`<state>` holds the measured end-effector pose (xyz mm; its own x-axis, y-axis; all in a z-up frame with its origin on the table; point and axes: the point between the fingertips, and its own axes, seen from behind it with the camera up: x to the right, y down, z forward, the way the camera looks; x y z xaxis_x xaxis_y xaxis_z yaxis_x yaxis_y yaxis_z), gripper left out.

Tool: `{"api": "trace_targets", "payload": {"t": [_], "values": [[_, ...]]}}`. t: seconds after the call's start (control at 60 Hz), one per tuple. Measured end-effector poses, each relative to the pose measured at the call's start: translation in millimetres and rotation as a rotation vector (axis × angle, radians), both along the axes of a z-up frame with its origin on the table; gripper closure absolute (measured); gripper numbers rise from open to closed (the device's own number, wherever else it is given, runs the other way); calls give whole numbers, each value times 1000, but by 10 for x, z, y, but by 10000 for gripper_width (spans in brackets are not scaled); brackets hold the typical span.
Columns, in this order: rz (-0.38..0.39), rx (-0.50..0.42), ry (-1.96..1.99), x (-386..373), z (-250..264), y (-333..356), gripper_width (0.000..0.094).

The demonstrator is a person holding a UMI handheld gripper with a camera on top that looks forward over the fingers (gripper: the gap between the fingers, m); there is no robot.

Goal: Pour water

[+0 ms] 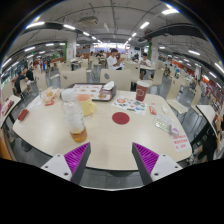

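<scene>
We see our gripper with fingers spread wide, holding nothing; a clear cup stands at eleven o'clock, a red coaster at twelve.

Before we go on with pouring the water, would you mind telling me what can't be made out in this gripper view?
- Glass jug beyond the open tongs: its water level is too small to read.
- Red coaster: no cup on it; a receiving vessel cannot be identified.
- Items across the table, near the tray: too small to name.
- People beyond: blurred by distance.
</scene>
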<state>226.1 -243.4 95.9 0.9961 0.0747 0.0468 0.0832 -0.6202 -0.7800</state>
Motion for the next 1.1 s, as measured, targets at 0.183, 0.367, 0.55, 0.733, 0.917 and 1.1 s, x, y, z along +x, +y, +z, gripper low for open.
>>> {"api": "trace_targets", "payload": {"t": [0.183, 0.367, 0.55, 0.733, 0.917, 1.1], "values": [[18, 53, 55, -930, -88, 243, 94], [-46, 132, 61, -1310, -188, 846, 98], [-105, 184, 80, -1361, -336, 1292, 272], [-161, 215, 68, -1286, -355, 1391, 469], [-208, 197, 2, -1211, -147, 1427, 497], [-211, 192, -301, -709, 444, 1667, 498]]}}
